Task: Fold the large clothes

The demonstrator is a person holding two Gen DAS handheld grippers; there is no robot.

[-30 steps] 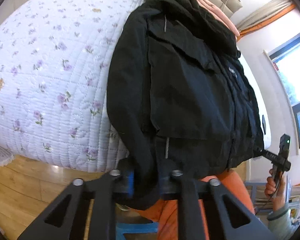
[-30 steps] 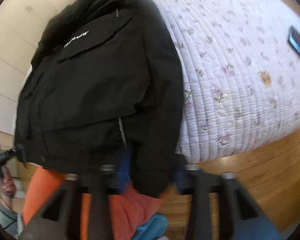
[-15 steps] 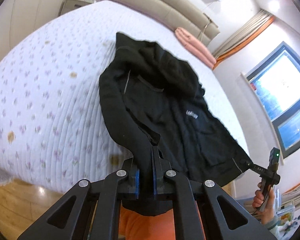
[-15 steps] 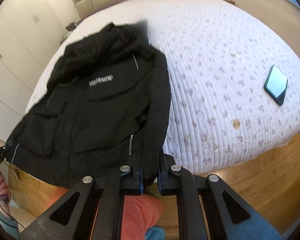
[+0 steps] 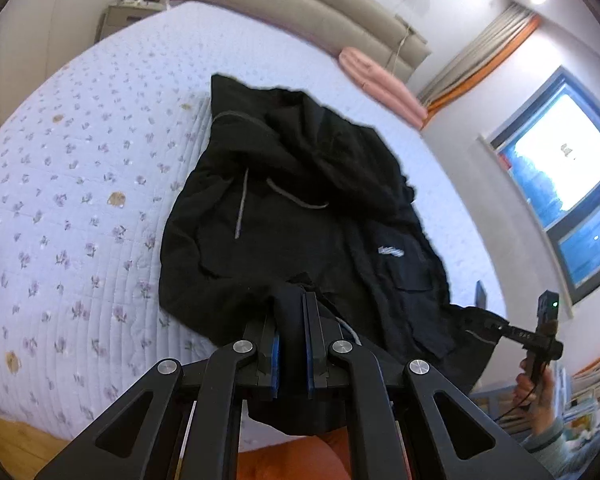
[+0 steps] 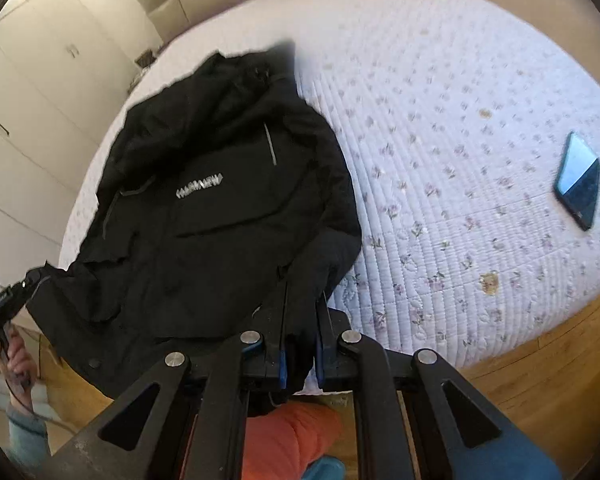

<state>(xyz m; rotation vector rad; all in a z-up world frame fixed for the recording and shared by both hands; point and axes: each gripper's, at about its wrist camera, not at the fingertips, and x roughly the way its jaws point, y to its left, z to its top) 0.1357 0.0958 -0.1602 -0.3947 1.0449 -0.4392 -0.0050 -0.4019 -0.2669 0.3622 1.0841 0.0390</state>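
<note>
Bedroom: white quilted floral bedspread ahead of both tools. Black hooded jacket lies on it, hood far, hem nearest. Left gripper clamped tight on one bottom corner, right gripper likewise on the other. Dark smartphone well right of right gripper.

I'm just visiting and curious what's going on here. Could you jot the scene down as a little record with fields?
Place: bed with a flowered quilt
Garment: black jacket, lying front up, hood away from the person
Left gripper: shut on the jacket's hem
Right gripper: shut on the jacket's hem at the other corner
Also on bed: phone, pink pillow
Fold: not yet made
</note>
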